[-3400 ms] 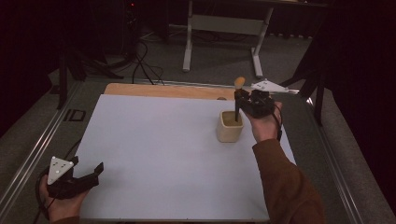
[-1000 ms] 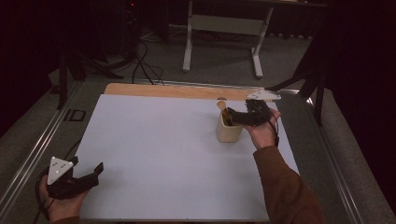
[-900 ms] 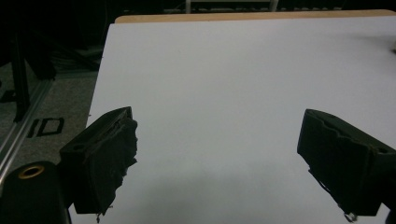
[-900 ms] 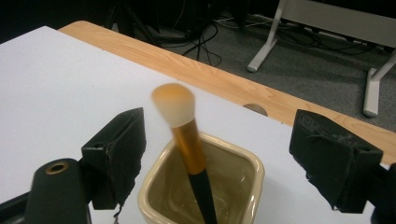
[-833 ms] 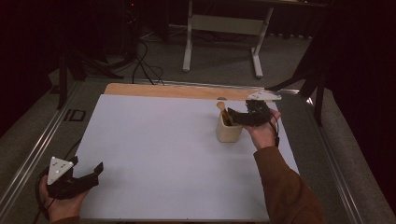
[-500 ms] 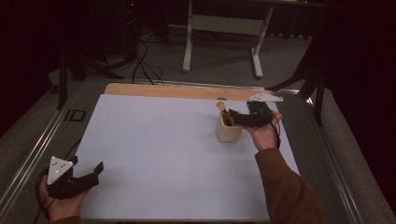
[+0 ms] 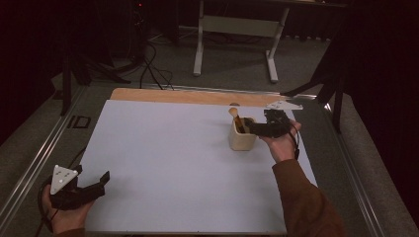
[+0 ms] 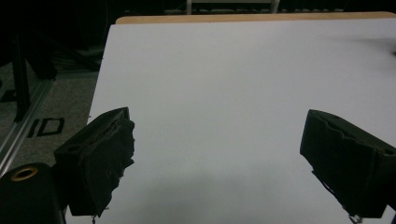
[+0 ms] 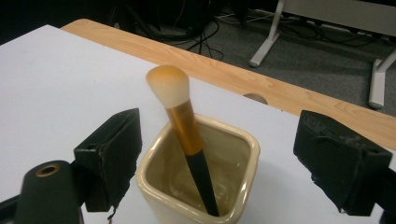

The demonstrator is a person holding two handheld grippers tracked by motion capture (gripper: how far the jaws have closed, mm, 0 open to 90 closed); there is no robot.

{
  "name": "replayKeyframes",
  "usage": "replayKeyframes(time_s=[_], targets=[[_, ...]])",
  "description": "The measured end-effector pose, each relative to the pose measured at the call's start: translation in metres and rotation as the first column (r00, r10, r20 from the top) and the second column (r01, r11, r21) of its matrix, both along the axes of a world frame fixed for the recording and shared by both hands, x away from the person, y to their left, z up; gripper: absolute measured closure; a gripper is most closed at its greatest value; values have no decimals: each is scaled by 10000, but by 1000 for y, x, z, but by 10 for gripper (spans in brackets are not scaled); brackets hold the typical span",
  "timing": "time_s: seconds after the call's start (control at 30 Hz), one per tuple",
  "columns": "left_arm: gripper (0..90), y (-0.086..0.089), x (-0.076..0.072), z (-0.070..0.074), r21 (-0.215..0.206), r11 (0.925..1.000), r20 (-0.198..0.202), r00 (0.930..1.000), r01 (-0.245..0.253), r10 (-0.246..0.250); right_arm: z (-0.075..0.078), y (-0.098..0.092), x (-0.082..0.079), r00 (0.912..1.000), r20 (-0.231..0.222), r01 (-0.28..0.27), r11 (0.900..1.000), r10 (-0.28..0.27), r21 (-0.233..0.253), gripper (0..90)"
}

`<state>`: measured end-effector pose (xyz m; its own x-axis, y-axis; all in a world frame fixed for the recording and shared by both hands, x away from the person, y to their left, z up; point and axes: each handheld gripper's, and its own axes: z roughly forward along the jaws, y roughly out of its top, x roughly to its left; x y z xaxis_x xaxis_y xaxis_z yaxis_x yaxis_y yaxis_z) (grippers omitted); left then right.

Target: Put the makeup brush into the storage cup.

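Cream square ceramic cup (image 7: pixel 242 138) standing upright on the white table sheet (image 7: pixel 188 163), at far right. Inside it one makeup brush (image 9: pixel 186 133), leaning, black handle end down in the cup, gold ferrule and pale bristle head above the rim, tilted toward far left. Nothing else visible inside. Right gripper (image 7: pixel 253 128) just beside the cup on its right side, jaws spread wide on either side of the cup, released, not touching brush. Left gripper (image 7: pixel 94 183) at near left corner, well apart from the cup, jaws spread, holding nothing, over bare sheet. Wooden table edge (image 7: pixel 188 96) along far side.
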<state>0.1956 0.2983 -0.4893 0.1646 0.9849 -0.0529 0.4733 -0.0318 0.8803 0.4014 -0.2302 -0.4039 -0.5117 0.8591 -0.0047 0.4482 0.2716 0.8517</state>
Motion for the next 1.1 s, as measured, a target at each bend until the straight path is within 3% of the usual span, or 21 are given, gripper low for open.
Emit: replayKeyframes(time_s=[1.1], targets=[[97,-1,1,0,6,10000,40,10000,18,-18,-15,-40,-32,9997,-12,240,9968,-240,760,148]])
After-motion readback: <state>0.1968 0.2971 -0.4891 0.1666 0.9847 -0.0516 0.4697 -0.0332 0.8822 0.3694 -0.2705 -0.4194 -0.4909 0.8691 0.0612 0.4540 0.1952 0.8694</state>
